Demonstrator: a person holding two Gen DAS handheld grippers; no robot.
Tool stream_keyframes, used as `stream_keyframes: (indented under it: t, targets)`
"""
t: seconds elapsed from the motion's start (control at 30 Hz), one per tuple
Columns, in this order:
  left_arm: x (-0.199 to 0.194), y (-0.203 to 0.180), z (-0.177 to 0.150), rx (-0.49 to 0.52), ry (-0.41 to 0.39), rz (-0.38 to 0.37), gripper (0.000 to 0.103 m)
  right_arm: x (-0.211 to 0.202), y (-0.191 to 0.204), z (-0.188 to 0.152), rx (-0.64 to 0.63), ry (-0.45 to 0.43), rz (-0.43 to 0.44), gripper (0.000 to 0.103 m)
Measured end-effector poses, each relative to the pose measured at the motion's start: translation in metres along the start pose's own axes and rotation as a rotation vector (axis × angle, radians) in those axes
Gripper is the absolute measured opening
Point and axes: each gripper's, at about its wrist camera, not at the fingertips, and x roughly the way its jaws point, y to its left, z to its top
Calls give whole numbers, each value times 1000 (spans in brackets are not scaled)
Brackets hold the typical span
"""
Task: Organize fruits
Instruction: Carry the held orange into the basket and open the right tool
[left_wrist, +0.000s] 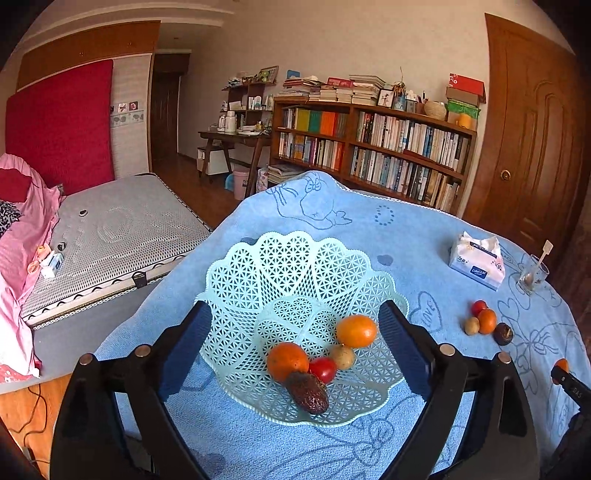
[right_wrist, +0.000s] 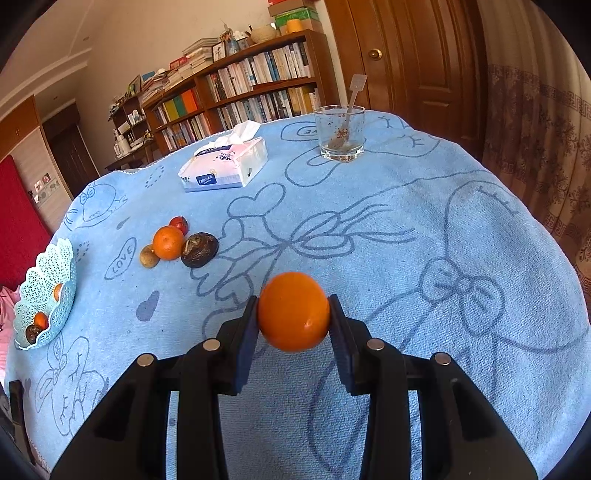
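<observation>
A pale green lattice basket (left_wrist: 295, 266) rests on the blue towel and holds two oranges (left_wrist: 356, 331), a red tomato (left_wrist: 323, 369), a small tan fruit (left_wrist: 342, 356) and a dark wrinkled fruit (left_wrist: 308, 392). My left gripper (left_wrist: 295, 350) is open, its fingers on either side of the basket. My right gripper (right_wrist: 293, 317) is shut on an orange (right_wrist: 293, 311), held above the towel. A loose cluster lies on the towel: an orange (right_wrist: 168, 242), a tomato (right_wrist: 180, 224), a tan fruit (right_wrist: 149, 256) and a dark fruit (right_wrist: 199, 250). The basket (right_wrist: 46, 291) shows far left in the right wrist view.
A tissue pack (right_wrist: 225, 166) and a glass with a spoon (right_wrist: 341, 133) stand at the far side of the towel-covered table (right_wrist: 406, 229). A bed (left_wrist: 110, 236) lies left of the table; a bookshelf (left_wrist: 373, 147) and a door (left_wrist: 528, 136) stand behind.
</observation>
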Motion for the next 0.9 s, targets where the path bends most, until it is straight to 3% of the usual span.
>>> stream_keyframes:
  t: [0.17, 0.4, 0.57, 0.73, 0.9]
  targets:
    - [11, 10, 15, -42, -12, -38, 97, -6, 31, 7, 14, 35, 97, 37]
    - [23, 20, 30, -121, -31, -72, 100, -6, 112, 8, -86, 93, 245, 37]
    - [36, 24, 21, -166, -12, -60, 100, 0, 171, 5, -168, 134, 327, 37]
    - [45, 27, 12, -149, 1, -30, 100, 10, 222, 3, -218, 163, 403, 37]
    - [37, 31, 9, -141, -50, 2, 100, 19, 272, 2, -279, 181, 474, 37]
